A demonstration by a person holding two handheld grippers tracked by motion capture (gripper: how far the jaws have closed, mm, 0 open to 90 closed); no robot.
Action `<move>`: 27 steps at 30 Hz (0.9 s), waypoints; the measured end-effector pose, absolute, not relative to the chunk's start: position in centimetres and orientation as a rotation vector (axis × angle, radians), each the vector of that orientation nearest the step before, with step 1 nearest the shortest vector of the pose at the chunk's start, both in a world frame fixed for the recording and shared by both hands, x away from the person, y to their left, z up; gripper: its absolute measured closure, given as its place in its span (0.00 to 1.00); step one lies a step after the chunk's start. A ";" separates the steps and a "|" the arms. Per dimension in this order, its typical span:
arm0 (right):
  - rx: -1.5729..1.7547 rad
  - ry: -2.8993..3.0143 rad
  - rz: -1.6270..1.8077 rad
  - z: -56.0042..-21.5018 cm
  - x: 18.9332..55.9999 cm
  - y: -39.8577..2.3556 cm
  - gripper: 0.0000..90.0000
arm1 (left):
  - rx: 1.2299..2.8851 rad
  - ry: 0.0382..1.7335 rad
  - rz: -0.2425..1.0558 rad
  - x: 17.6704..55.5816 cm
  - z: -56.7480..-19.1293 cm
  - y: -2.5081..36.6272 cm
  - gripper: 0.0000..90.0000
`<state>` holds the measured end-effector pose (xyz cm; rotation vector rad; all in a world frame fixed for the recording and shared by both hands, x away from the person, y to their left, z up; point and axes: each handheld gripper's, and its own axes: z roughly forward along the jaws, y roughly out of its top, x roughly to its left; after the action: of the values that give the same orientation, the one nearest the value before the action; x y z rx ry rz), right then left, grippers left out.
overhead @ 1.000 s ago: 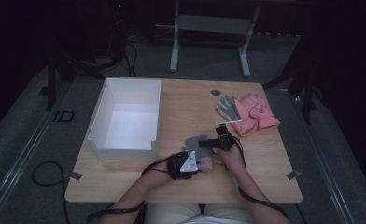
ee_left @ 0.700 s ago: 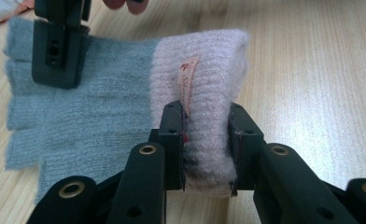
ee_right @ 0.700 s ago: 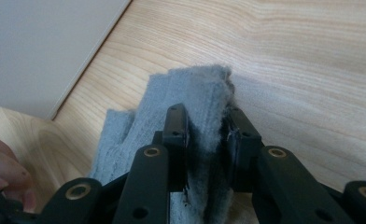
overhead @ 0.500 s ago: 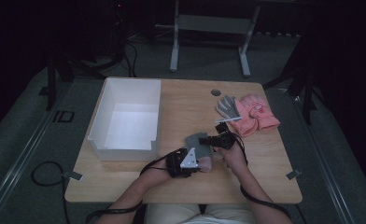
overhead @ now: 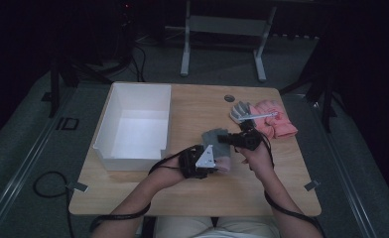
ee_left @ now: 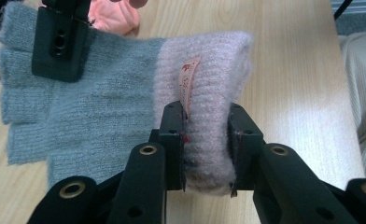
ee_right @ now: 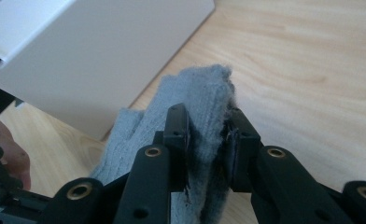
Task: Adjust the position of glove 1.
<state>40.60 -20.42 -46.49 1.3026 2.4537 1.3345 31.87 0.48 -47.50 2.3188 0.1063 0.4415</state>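
A grey knitted glove [overhead: 213, 136] with a pink cuff [ee_left: 209, 70] hangs between both grippers, lifted a little above the wooden table [overhead: 262, 191]. My left gripper [overhead: 221, 163] [ee_left: 205, 135] is shut on the pink cuff, next to its small label. My right gripper [overhead: 226, 139] [ee_right: 208, 135] is shut on the grey finger end [ee_right: 195, 102]; its jaws have just been closing on that cloth. In the left gripper view the right gripper's black jaw clamps the grey fingers at the upper left.
An open white box [overhead: 128, 161] [ee_right: 102, 46] stands left of the grippers. A pile of gloves lies at the table's right, pink ones [overhead: 278, 123] with a grey-white one [overhead: 242, 113] on top. The person's lap sits at the near edge.
Both grippers have risen with the glove, which has come up off the table. It now hangs stretched between them.
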 end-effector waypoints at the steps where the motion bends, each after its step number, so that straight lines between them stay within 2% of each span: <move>1: 1.291 2.446 1.339 -46.1 40.6 -20.5 0.82 | 2.323 0.100 0.443 31.9 -47.1 0.4 0.80; 18: 1.179 2.409 1.393 -40.9 40.8 -19.5 0.82 | 2.354 0.049 0.479 32.7 -40.9 2.3 0.80; 27: 1.132 2.435 1.402 -39.4 41.3 -17.4 0.82 | 2.394 0.045 0.520 32.7 -39.4 3.9 0.79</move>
<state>41.27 -17.38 -39.36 1.1324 2.4349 1.4024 32.72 3.87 -39.43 2.3944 0.0447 0.5195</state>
